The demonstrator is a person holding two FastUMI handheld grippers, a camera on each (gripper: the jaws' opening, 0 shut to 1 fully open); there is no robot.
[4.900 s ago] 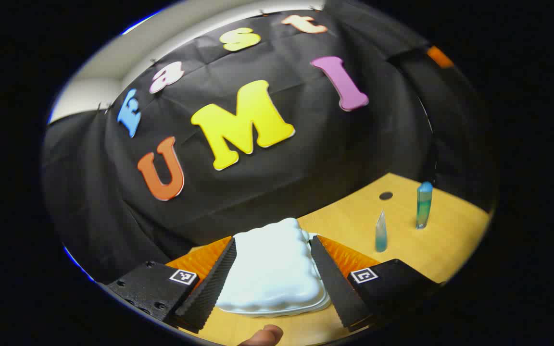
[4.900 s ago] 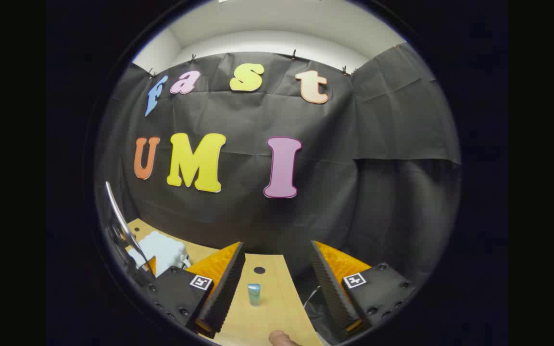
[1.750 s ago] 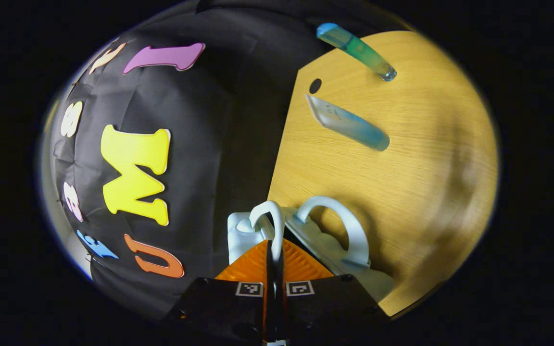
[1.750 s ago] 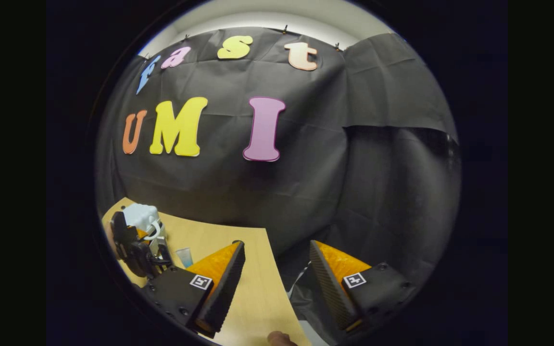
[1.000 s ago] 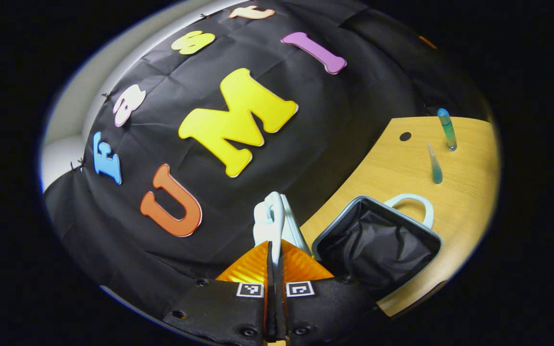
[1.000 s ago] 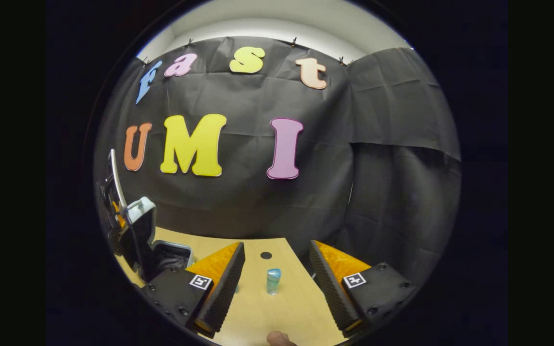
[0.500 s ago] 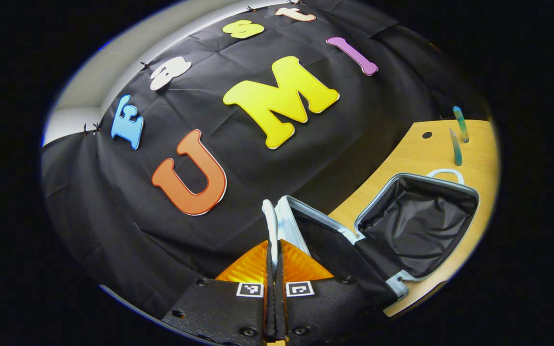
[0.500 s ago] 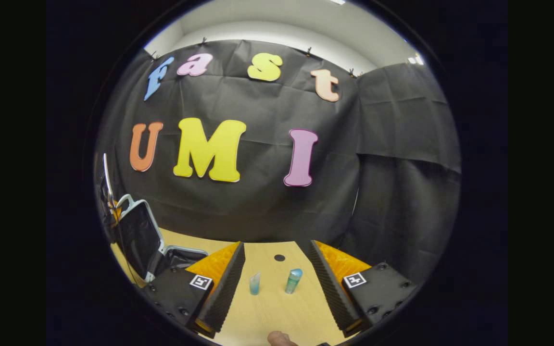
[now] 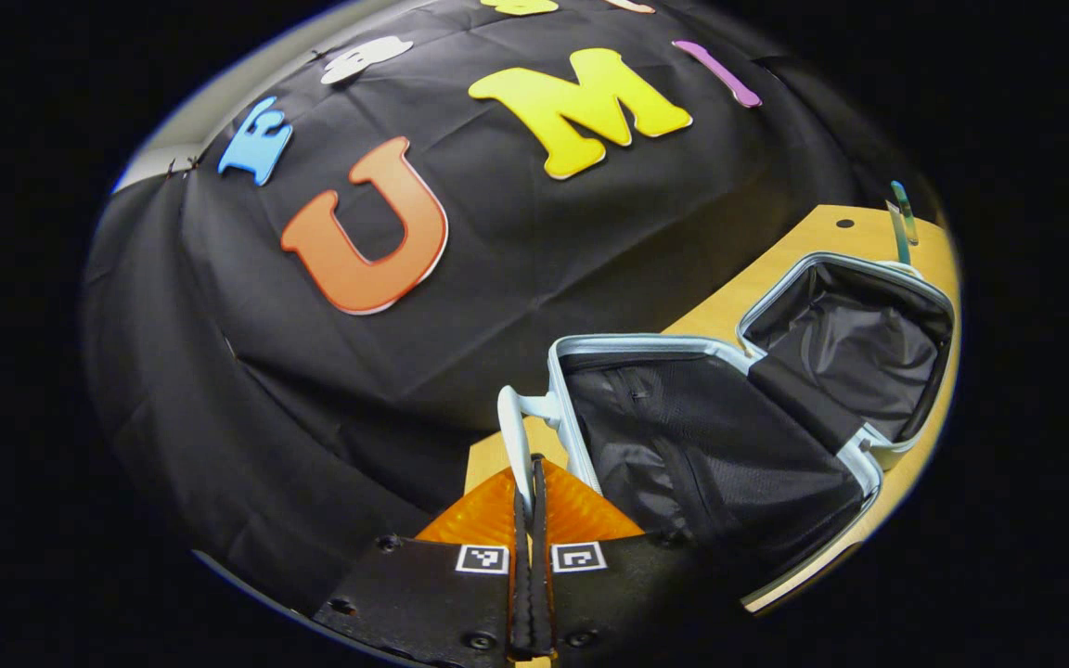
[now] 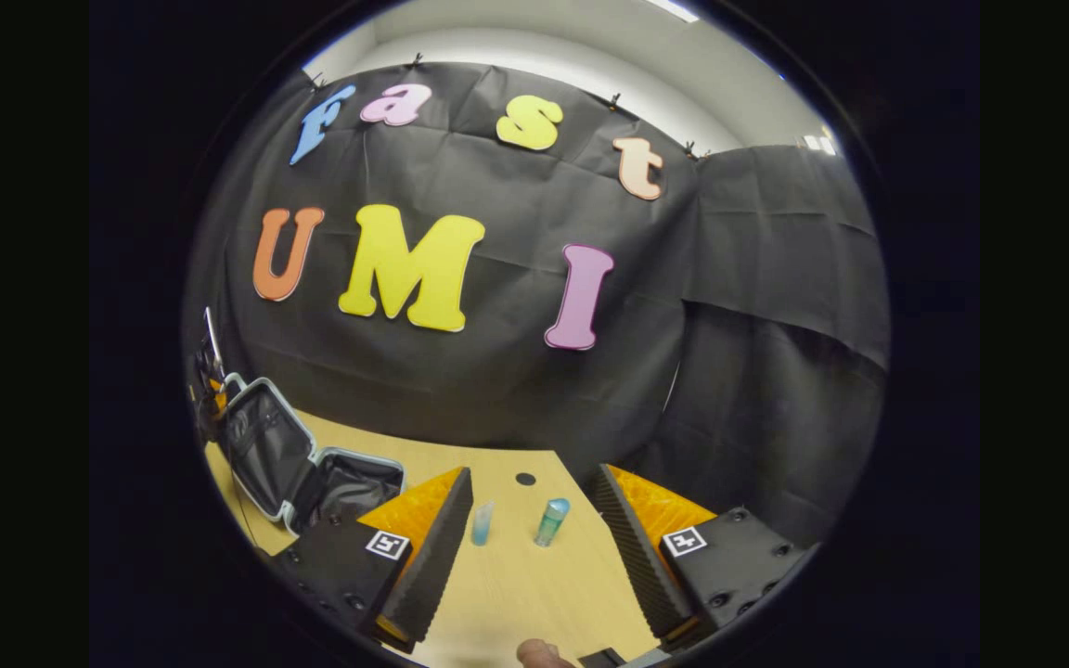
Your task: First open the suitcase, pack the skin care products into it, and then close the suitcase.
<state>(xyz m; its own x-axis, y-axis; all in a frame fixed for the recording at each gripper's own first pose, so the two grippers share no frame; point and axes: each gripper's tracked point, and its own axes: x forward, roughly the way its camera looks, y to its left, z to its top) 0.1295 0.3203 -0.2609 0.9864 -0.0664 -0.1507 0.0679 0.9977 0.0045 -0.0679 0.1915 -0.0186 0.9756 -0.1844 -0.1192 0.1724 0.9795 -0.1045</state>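
Swung further back since half a second ago, the suitcase lid (image 9: 683, 436) now gapes wide beside the black-lined base (image 9: 855, 339) on the bench (image 10: 534, 584). Left tongs (image 9: 529, 520) pinch the lid's pale handle (image 9: 513, 436). Right tongs (image 10: 525, 547) stand spread, apart from the tube (image 10: 482, 522) and bottle (image 10: 551, 521). Labels unreadable.

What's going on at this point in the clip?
A person holds a gripper in each hand. The left gripper is shut on the pale handle of the suitcase lid, swung wide open beside the dark-lined base. The right gripper is open and empty above the table, facing two skin care tubes not yet packed.
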